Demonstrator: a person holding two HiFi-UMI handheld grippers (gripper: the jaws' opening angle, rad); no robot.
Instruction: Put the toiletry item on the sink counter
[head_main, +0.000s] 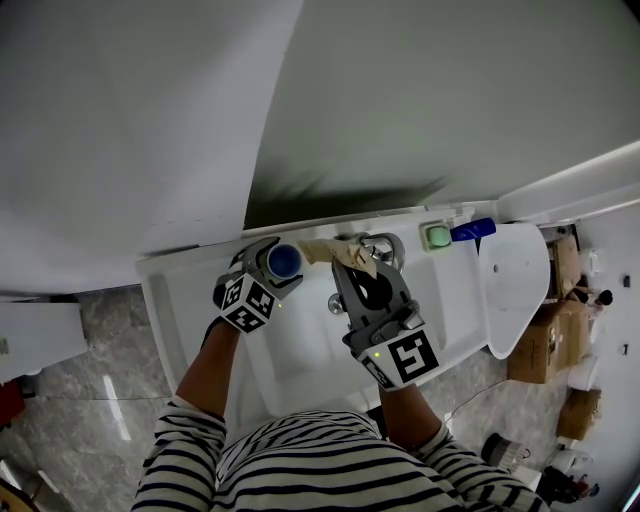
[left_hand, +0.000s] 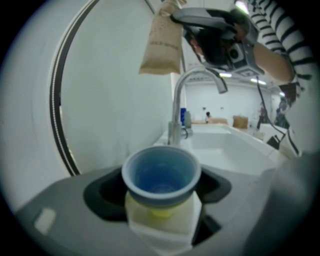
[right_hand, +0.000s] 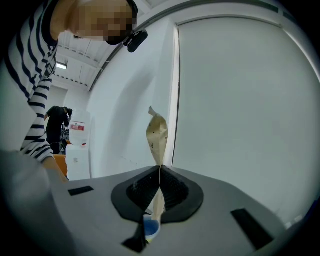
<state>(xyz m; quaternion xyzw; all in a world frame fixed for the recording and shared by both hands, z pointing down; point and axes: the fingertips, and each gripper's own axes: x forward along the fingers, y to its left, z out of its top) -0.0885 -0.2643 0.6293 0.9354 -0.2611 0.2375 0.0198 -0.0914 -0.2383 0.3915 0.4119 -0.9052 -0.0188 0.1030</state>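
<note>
Two grips: right tool (right_hand: 159, 187) pinches paper sachet (right_hand: 157, 135) (sticking forward); left tool (left_hand: 160, 192) clasps blue cup (left_hand: 161, 172).

The person wears a long-sleeved black-and-white horizontally striped shirt (head_main: 320, 465), and its striped sleeves (head_main: 178, 445) end short of the wrists. The left gripper (head_main: 283, 262) and the right gripper (head_main: 352, 258) have smooth mid-grey plastic shells with a dark recess round the jaws. On the right one this recess is lined with black ribbed pads (right_hand: 172, 190). Each gripper carries a white cube with black square markers (head_main: 247, 303), and a small green light (head_main: 376, 353) glows beside the right one's cube.
</note>
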